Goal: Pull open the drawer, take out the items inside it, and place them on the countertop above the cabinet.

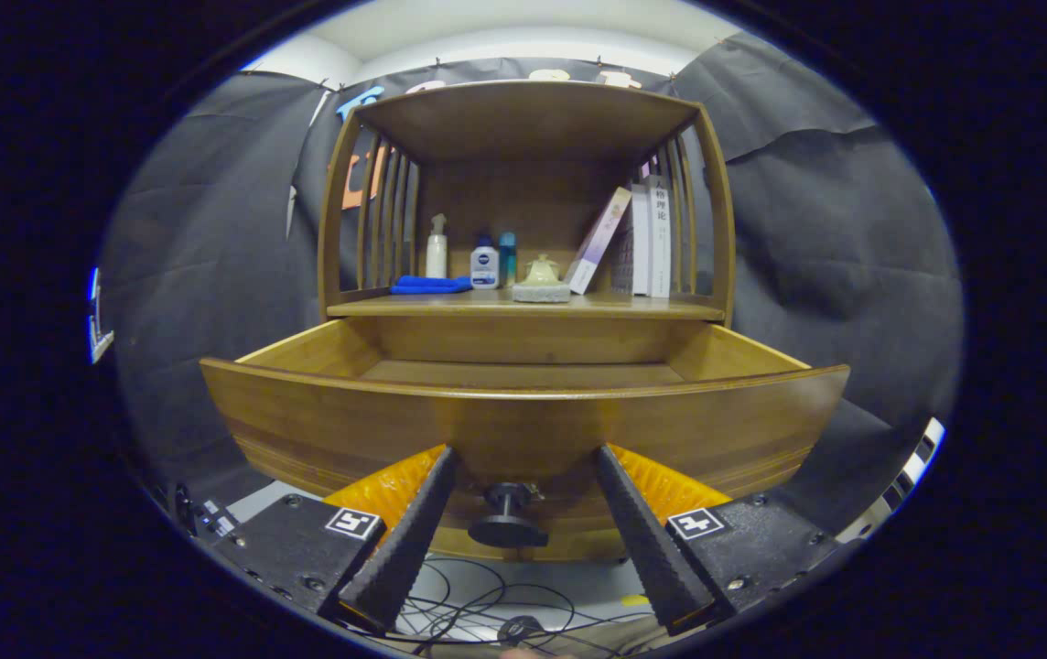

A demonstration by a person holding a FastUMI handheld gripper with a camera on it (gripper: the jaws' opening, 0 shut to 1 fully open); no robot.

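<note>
Wide apart, the two fingers of the gripper hold nothing; their tips sit at about 11 and 1 o'clock from the round black knob, which is between them but not touched. That knob is on the front of the curved brown wooden drawer, and the drawer is pulled out toward the gripper. I can see a bit of its flat wooden floor, but I cannot tell what lies inside. Just past the drawer, at 12 o'clock, is the wooden countertop of the cabinet. On it, from 10 to 2 o'clock, sit a folded blue cloth, a white spray bottle, a small white and blue bottle, a little pale teapot on a grey block, and some books, one of them leaning.
</note>
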